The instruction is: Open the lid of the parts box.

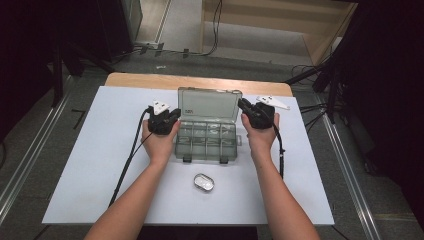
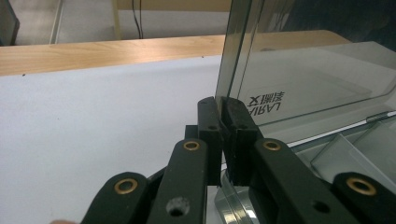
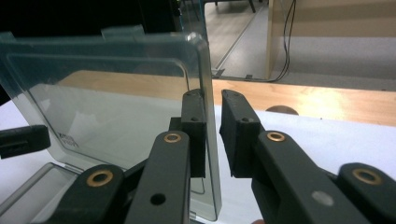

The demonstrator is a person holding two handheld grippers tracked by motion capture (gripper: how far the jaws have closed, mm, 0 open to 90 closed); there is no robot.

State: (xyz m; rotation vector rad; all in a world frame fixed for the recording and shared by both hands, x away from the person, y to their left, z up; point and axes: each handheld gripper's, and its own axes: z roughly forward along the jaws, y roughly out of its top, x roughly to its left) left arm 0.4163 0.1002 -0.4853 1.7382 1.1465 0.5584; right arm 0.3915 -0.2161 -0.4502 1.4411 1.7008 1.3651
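In the middle of the white surface (image 1: 100, 165) sits the clear plastic box (image 1: 206, 141), its lid (image 1: 210, 104) standing up at the 12 o'clock side. Both forearms reach straight in from 6 o'clock, one hand on each side of the box. The left claw (image 2: 223, 101) pinches the lid's 9 o'clock edge, while the right claw (image 3: 210, 100), at the 3 o'clock edge, is spread a little around it, one pad on the lid and the other just off it.

grey floor (image 1: 35, 150), black cables (image 1: 215, 30), wooden panel (image 1: 280, 20) behind.
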